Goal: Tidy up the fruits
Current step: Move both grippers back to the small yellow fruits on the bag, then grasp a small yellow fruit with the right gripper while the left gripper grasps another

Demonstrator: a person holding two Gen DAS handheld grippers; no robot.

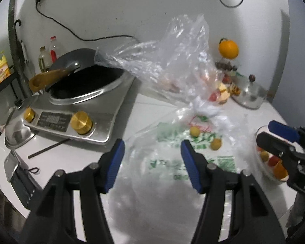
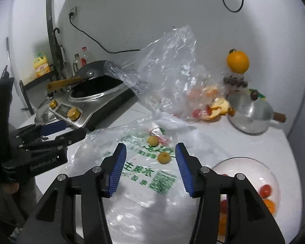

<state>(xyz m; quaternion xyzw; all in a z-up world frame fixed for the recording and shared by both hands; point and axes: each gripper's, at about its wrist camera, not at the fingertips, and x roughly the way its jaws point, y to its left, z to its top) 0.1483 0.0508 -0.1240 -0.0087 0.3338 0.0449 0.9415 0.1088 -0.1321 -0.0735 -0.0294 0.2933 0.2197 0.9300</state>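
- Left gripper (image 1: 152, 162) is being seen at lower centre of the left wrist view, jaws parted, nothing pressed between the pads; only the printed plastic bag (image 1: 185, 158) is lying under the gap.
- Right gripper (image 2: 150, 168) is being seen at lower centre of the right wrist view, jaws also standing apart and empty.
- Two small yellow fruits (image 2: 164, 158) are being left loose on the printed bag, centre of frame; the nearer one is sitting just ahead of the right gripper's gap, the farther one (image 2: 153, 140) is lying up and to the left.
- Glass bowl (image 2: 254, 162) is being shown at lower right, already holding red and orange fruits.
- More fruit is being kept inside the clear crumpled bag (image 2: 164, 77), upper centre; an orange (image 2: 238, 61) is perched at upper right above a lidded pot (image 2: 252, 113).
- Judged step: the nearer yellow fruit is probably being lined up for a pick, then a drop into the bowl.
- Risk: the fruit is round and sitting on slick film, so it could be nudged and rolled off the tabletop (image 2: 233, 140) by a pad touching first.
- Risk: bag film could be pinched together with the fruit and dragged along.
- Risk: both grippers are crowding the same bag, so a collision is possible.
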